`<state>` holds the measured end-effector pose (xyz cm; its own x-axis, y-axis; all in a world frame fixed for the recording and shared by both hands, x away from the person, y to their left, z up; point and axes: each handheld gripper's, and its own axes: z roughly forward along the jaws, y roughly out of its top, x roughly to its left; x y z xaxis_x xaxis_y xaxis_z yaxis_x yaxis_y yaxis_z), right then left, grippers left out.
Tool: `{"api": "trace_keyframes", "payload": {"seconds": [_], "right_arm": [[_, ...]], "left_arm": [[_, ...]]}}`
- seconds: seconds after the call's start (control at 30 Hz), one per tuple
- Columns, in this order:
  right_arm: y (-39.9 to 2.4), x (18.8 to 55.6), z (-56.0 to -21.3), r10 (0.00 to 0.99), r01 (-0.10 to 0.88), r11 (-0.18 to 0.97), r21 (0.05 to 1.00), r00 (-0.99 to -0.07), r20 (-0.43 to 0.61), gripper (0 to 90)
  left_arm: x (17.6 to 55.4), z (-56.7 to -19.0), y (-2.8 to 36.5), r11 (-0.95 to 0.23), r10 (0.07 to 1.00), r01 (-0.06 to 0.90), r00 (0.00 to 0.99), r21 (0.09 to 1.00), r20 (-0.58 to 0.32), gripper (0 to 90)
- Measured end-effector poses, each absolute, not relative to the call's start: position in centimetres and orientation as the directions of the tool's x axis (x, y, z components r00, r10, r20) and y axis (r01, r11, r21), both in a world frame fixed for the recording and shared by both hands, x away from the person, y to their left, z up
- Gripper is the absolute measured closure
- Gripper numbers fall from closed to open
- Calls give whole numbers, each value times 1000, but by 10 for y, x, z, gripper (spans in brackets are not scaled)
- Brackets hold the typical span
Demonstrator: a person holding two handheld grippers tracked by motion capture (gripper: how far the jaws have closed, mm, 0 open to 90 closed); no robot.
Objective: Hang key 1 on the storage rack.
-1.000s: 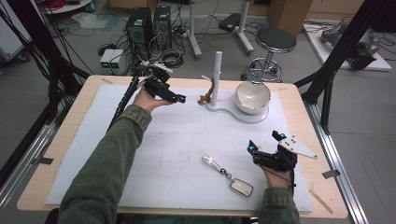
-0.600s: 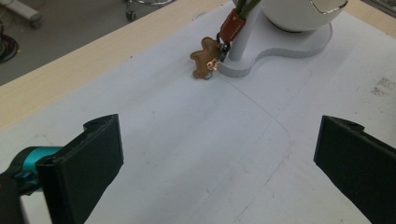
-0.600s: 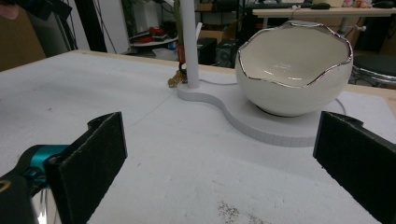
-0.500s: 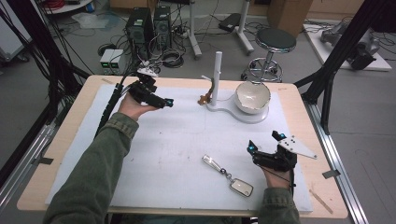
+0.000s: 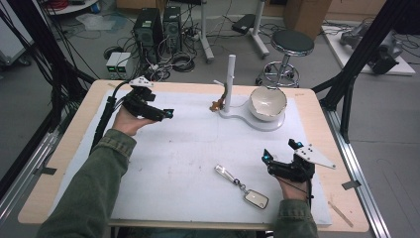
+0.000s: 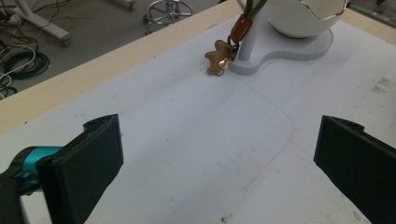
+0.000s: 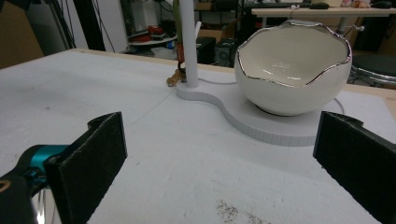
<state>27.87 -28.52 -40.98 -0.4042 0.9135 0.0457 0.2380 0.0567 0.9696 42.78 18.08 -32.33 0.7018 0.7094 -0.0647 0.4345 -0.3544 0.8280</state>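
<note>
A white stand (image 5: 242, 117) with an upright post (image 5: 230, 74) carries an egg-shaped white bowl (image 5: 268, 103) at the back of the mat. A brown bear charm (image 5: 217, 105) hangs by an orange clip at the post's foot. A key ring with a silver tag and a glossy fob (image 5: 243, 187) lies flat near the front. My left gripper (image 5: 159, 107) is held open above the mat's back left, pointing toward the stand, with the bear charm (image 6: 217, 58) ahead of it. My right gripper (image 5: 280, 151) rests open at the front right, right of the key ring, facing the bowl (image 7: 292, 70).
A white mat (image 5: 188, 158) covers most of the wooden table. A thin wooden stick (image 5: 341, 214) lies at the front right corner. Beyond the far edge stand a stool (image 5: 289, 44) and computer towers (image 5: 153, 29). Black frame poles (image 5: 354, 74) flank both sides.
My left gripper has drawn back to the left, away from the stand and the bear charm. The right gripper and the key ring have stayed put.
</note>
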Motion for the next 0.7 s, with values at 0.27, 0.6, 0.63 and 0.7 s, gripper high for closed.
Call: {"api": "trace_keyframes", "payload": {"seconds": [0.27, 0.6, 0.63, 0.7], "right_arm": [[-285, 279, -410, 914, 237, 61, 970, -403, 40, 15], [-284, 279, -410, 914, 241, 62, 969, -405, 42, 15], [-284, 279, -410, 914, 241, 62, 969, -404, 42, 15], [-284, 278, -410, 914, 244, 62, 968, -404, 43, 15]], "left_arm": [[414, -333, 201, -321, 731, 437, 678, 840, -73, 16], [398, -342, 223, -282, 758, 433, 648, 856, -78, 16], [396, -344, 225, -279, 758, 434, 647, 857, -81, 17], [391, -346, 230, -267, 765, 432, 638, 862, -83, 16]]}}
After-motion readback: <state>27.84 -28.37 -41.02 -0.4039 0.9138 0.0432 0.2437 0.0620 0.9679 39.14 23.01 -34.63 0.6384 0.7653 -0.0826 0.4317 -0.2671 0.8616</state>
